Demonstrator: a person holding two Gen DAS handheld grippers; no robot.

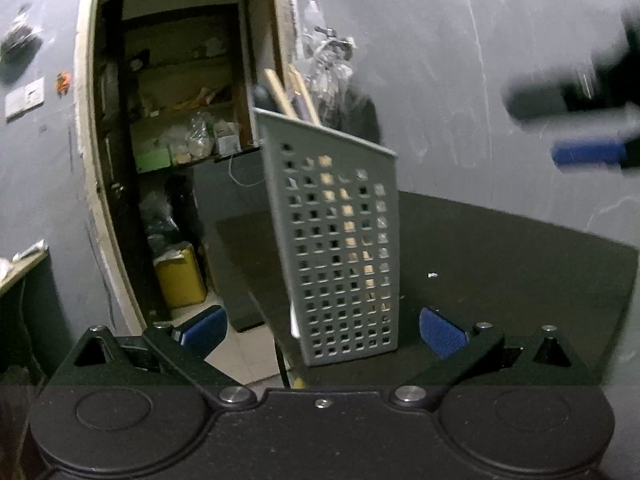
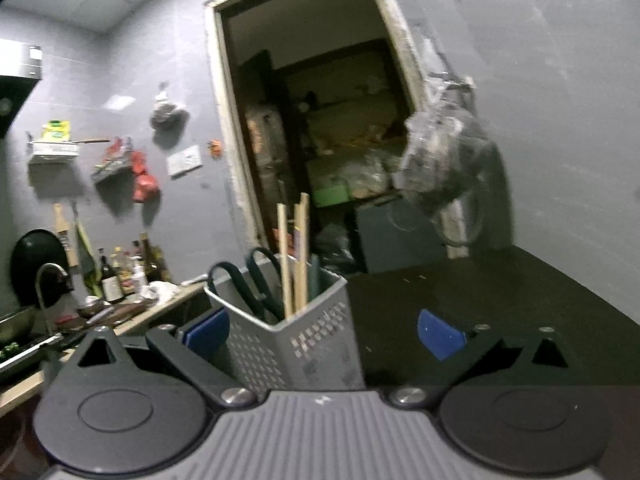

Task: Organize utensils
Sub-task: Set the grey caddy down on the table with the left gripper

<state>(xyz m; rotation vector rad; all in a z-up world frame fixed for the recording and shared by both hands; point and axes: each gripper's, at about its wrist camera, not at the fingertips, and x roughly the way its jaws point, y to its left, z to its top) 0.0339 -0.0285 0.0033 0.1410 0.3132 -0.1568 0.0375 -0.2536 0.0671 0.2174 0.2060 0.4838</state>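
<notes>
Standing on the dark worktop (image 1: 500, 248), 1 grey perforated holder (image 1: 340, 248) is containing 1 pair of scissors (image 2: 256, 280) and 3 wooden sticks (image 2: 294, 256); both the left gripper (image 1: 320, 330) and right gripper (image 2: 320, 332) jaws are gaping wide, gripping nothing.

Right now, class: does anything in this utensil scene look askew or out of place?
Nothing is spilled or damaged. The grey utensil holder stands on the dark table near its corner, holding scissors and wooden sticks. It leans in the left view, possibly only fisheye distortion.
</notes>
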